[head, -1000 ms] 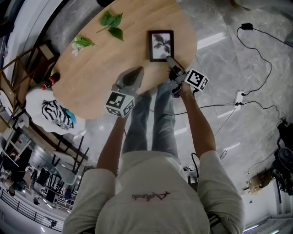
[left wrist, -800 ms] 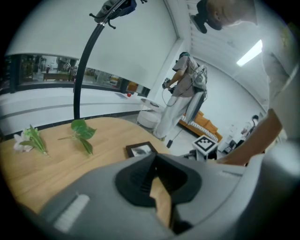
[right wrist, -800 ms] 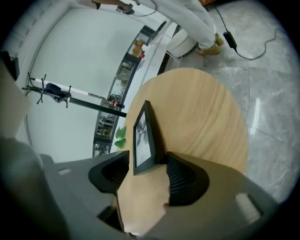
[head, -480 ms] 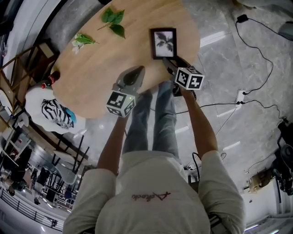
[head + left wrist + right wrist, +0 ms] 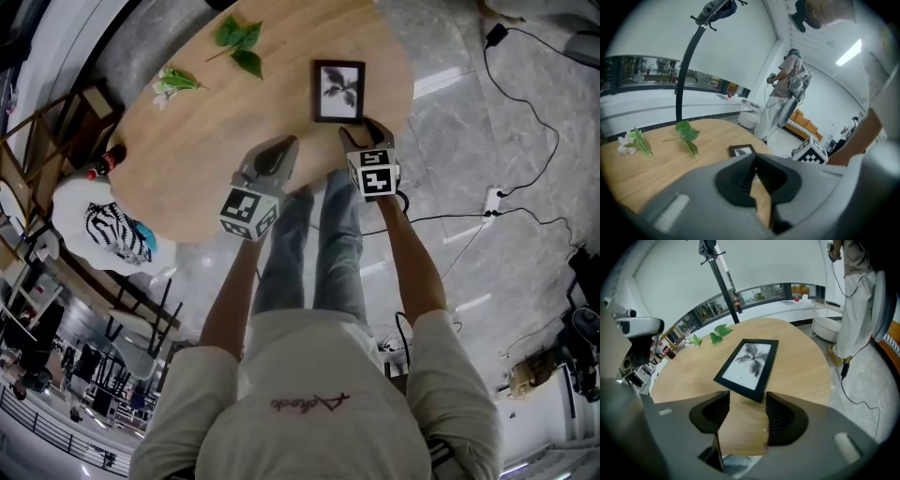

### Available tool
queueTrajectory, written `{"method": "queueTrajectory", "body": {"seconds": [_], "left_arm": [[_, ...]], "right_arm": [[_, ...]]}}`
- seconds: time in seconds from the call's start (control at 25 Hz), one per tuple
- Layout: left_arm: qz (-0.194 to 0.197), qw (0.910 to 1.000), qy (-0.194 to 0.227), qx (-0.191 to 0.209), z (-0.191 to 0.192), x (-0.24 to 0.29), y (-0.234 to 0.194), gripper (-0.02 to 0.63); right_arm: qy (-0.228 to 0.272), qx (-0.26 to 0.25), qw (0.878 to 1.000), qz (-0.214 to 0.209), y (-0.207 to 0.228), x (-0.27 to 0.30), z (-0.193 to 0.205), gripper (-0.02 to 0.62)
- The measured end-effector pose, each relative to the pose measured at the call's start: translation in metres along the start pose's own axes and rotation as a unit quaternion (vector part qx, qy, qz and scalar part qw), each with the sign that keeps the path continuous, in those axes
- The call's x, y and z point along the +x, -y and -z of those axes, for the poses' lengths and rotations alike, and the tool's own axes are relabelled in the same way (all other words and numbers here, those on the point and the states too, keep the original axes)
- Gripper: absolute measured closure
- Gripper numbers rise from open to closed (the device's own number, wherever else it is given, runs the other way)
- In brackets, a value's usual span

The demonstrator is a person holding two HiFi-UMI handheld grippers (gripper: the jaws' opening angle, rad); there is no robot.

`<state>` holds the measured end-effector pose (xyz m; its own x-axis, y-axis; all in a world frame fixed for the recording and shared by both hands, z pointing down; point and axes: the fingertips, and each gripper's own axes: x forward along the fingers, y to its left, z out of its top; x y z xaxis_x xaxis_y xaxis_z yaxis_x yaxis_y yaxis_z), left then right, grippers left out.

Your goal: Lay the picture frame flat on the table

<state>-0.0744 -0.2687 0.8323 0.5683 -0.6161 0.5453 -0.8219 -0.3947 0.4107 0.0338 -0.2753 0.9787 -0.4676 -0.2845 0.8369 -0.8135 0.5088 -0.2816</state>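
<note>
The black picture frame (image 5: 338, 91) with a leaf print lies flat on the round wooden table (image 5: 187, 159), near its right edge. My right gripper (image 5: 361, 132) hovers just short of the frame's near edge, with the frame (image 5: 747, 363) straight ahead of its jaws. Its jaws are wide apart and closing a little, with nothing between them (image 5: 747, 401). My left gripper (image 5: 277, 150) hangs over the table's near edge, left of the frame, its jaws meeting at the tips and empty. In the left gripper view the frame (image 5: 741, 150) shows just beyond the jaws (image 5: 754, 161).
Green leaves (image 5: 239, 42) and a small white flower (image 5: 173, 82) lie at the table's far side. A red-capped bottle (image 5: 98, 169) and a white patterned bag (image 5: 103, 230) sit off the table's left. Cables (image 5: 525, 94) run over the floor at right. Another person (image 5: 787, 89) stands beyond.
My right gripper has drawn back from the frame's near corner and turned, and its jaws have spread. The frame and the left gripper have stayed put.
</note>
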Motion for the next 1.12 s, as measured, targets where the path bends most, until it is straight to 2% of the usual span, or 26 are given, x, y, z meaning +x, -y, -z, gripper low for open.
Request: {"method": "queueTrajectory", "body": {"seconds": [0.16,0.4,0.76,1.12], "left_arm": [[0.002,1.0,0.003,0.005,-0.008,-0.007,0.003,0.604],[0.008,0.9997,0.014,0.018,-0.029,-0.016,0.013,0.606],[0.024,0.9984,0.028,0.043,-0.074,-0.044,0.051,0.604],[0.042,0.9954,0.042,0.075,-0.112,-0.082,0.091,0.604]], "right_arm": [[0.011,-0.021,0.999,0.038,0.004,-0.02,-0.004,0.446],[0.028,-0.024,0.998,0.06,-0.001,-0.054,-0.017,0.57],[0.082,-0.019,0.994,0.072,-0.031,-0.131,-0.059,0.591],[0.156,-0.023,0.983,0.094,-0.06,-0.225,-0.105,0.591]]}}
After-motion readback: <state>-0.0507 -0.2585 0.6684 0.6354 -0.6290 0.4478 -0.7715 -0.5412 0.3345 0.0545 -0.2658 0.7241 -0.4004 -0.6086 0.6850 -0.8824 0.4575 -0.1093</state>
